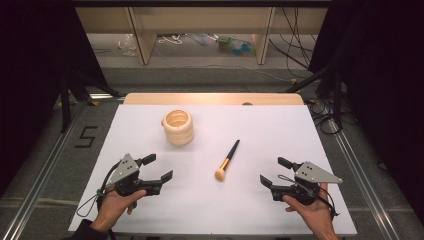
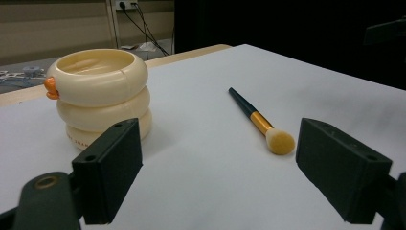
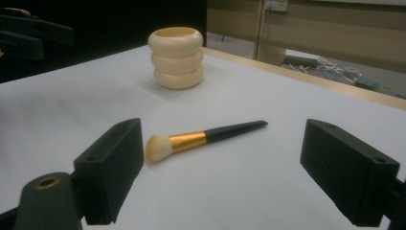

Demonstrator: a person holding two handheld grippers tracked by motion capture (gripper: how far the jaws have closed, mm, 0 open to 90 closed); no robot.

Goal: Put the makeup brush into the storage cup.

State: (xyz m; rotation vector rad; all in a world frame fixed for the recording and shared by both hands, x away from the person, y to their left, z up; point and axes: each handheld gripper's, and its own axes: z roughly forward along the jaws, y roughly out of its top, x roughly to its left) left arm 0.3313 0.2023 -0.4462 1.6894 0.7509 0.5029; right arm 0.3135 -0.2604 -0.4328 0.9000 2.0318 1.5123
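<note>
We see the makeup brush (image 1: 227, 161) lying flat on the white worktop (image 1: 280, 125), roughly between our two hands, its pale bristle head towards us and its dark handle pointing away and slightly to the right. The left hand-held gripper (image 1: 161, 167) rests low at the near left of the worktop with its jaws apart and nothing between them; in the left gripper view the brush (image 2: 261, 122) lies ahead and to the right, well apart from the jaws. The right hand-held gripper (image 1: 275, 171) sits at the near right, jaws likewise spread wide and empty, and in the right gripper view the brush (image 3: 201, 139) lies just ahead, its bristles near one jaw but not touching it. The cream ribbed holder (image 1: 178, 127) stands upright farther back, left of the brush.
</note>
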